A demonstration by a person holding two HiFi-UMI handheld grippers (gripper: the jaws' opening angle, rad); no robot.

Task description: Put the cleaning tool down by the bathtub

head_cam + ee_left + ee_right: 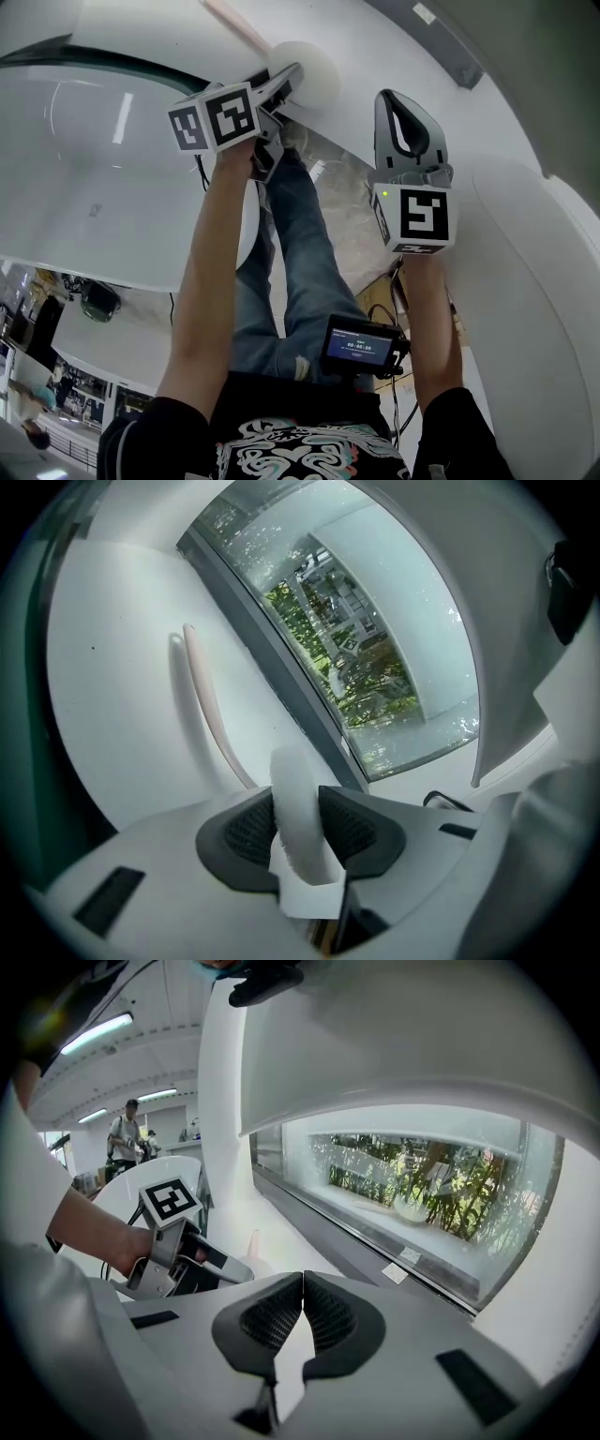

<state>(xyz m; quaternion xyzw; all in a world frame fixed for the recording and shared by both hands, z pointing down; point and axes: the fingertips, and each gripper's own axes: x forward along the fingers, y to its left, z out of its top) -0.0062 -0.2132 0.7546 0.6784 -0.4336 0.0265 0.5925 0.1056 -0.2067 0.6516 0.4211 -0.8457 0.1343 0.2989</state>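
The cleaning tool has a round white pad (305, 67) and a thin pale pink handle (234, 23). My left gripper (281, 91) is shut on the pad's edge at the top of the head view. In the left gripper view the pad (298, 808) stands edge-on between the dark jaws, and the handle (211, 710) runs up and away over a white surface. The white bathtub (94, 187) curves along the left. My right gripper (405, 117) is held to the right, shut and empty; its jaw tips touch in the right gripper view (302, 1281), where the left gripper (173, 1241) also shows.
A grey window frame (281, 677) and a glass pane with greenery (422, 1185) lie ahead. Another white curved body (534, 281) fills the right. A marble floor strip (347, 211) lies between, with the person's jeans-clad legs (300, 262) on it. People stand far off (127, 1133).
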